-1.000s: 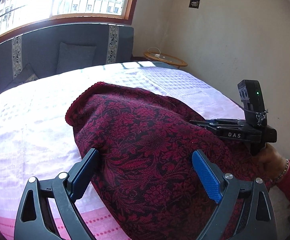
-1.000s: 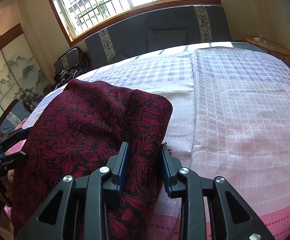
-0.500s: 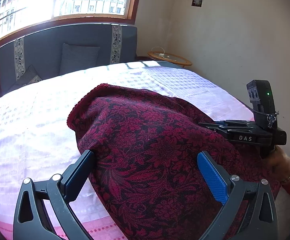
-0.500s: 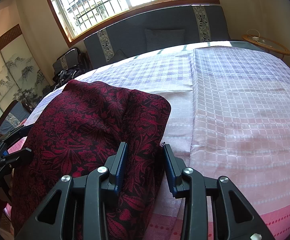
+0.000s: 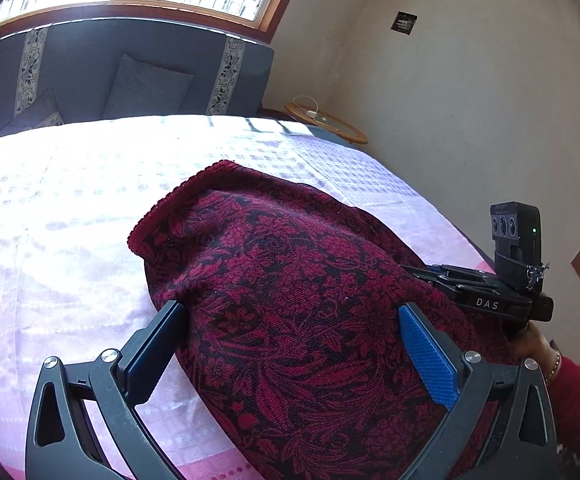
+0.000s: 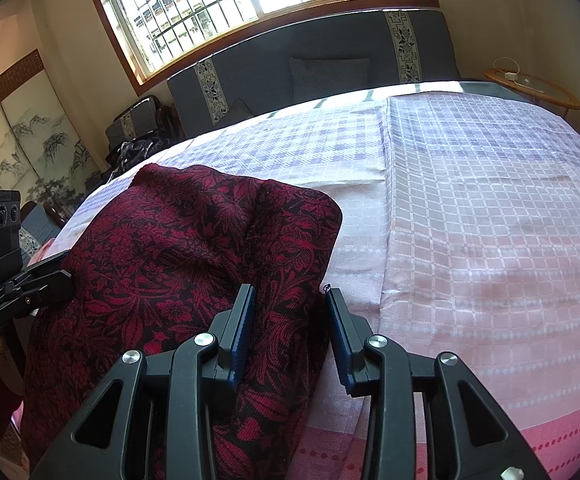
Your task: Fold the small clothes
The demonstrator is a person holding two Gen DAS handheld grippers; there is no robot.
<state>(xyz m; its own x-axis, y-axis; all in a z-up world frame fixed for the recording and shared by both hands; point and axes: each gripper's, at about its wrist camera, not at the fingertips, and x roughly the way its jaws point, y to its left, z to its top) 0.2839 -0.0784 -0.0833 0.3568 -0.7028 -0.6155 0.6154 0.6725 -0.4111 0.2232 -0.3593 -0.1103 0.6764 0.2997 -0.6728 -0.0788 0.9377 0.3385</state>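
A dark red garment [image 5: 290,288] with a black floral print lies in a loose heap on the bed, near its front edge. My left gripper [image 5: 290,308] stands open wide astride the garment's near end, and its pads do not press on the cloth. In the right wrist view the same garment [image 6: 194,240] fills the left half. My right gripper [image 6: 290,292] straddles the garment's right-hand fold with its jaws a little apart. The fold lies loose between them, with a sliver of gap at the right pad. A hand [image 5: 534,344] in a red sleeve holds the right gripper.
The bed [image 6: 490,208] has a lilac and pink checked cover. A grey sofa [image 5: 90,68] with cushions stands under the window behind it. A round wooden side table [image 5: 330,124] is in the far corner, and a painted folding screen [image 6: 30,132] stands at the left.
The left gripper's jaws have spread wider and it has shifted, so the garment looks closer. The right gripper's jaws have parted slightly off the fold; that hand has stayed in place.
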